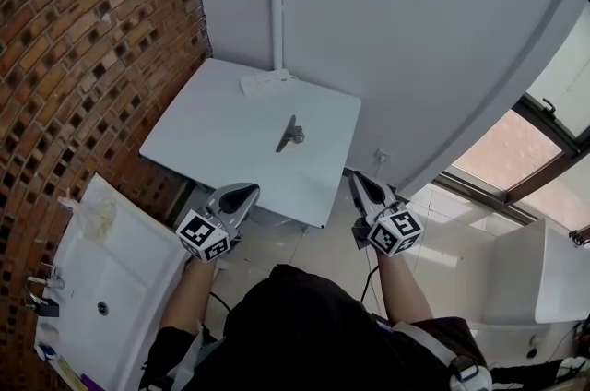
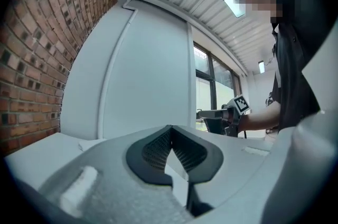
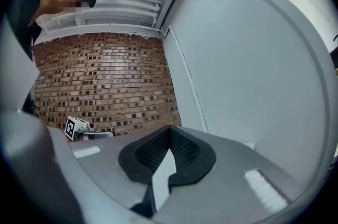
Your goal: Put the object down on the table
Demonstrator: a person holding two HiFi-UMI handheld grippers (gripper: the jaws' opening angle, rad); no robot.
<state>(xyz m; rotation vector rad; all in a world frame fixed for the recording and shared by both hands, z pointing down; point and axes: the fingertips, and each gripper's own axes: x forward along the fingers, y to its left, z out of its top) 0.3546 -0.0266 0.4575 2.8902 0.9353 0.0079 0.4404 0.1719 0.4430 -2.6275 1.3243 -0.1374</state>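
In the head view, the slim grey metal tool (image 1: pixel 289 135) lies flat on the white square table (image 1: pixel 212 140), near its middle and clear of every edge. A white power strip (image 1: pixel 265 81) sits apart from it at the table's far side. The tool's long axis runs almost straight away from the person, its far end leaning slightly right. The left gripper (image 1: pixel 244 192) and the right gripper (image 1: pixel 361 181) are held at the table's near edge, well apart from the tool. The tool lies ahead of them and between them, perhaps slightly nearer the left one. Neither touches it, so the placing looks done.

In the left gripper view, the black ribbed pads (image 2: pixel 158 150) meet at their tips with nothing between them, so this gripper is closed and empty. It looks at the pale wall, with the other gripper off to the right. The tool does not appear here.

In the right gripper view, the jaws likewise meet at the tips and hold nothing. Ahead is the red brick wall (image 3: pixel 105 80), and the left gripper shows low at the left. The tool is out of sight here too.
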